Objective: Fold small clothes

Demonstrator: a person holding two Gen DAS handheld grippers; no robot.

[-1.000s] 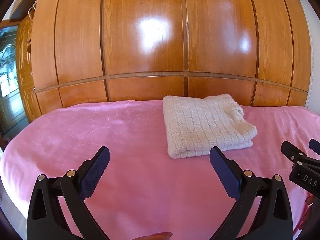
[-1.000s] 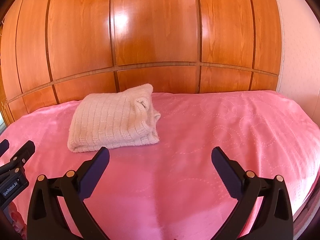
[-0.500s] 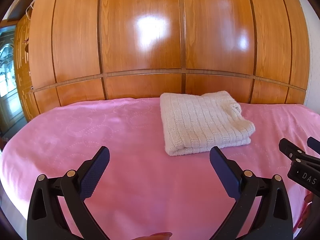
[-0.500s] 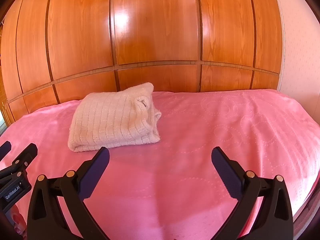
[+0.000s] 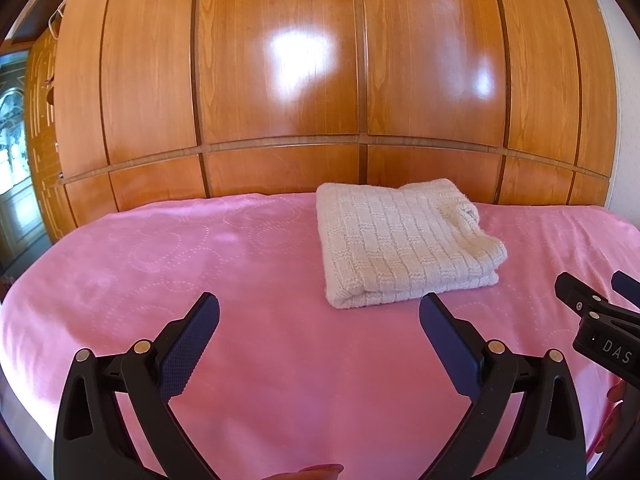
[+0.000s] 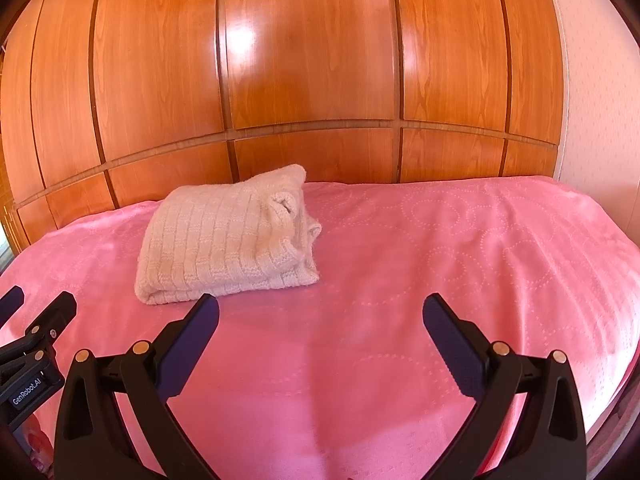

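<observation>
Over the last second both views drift slightly: the folded cream knit sweater sits a little higher in the left view and a little lower in the right, unchanged in shape; camera motion only, nothing touched. Left gripper and right gripper hang above the bed with jaws wide and empty, well short of the sweater. Judgement: the fold looks complete, a compact stack with sleeve end tucked on top. It lies on the pink bedspread near the far edge, close to the glossy wooden wardrobe; a doorway shows at far left.
</observation>
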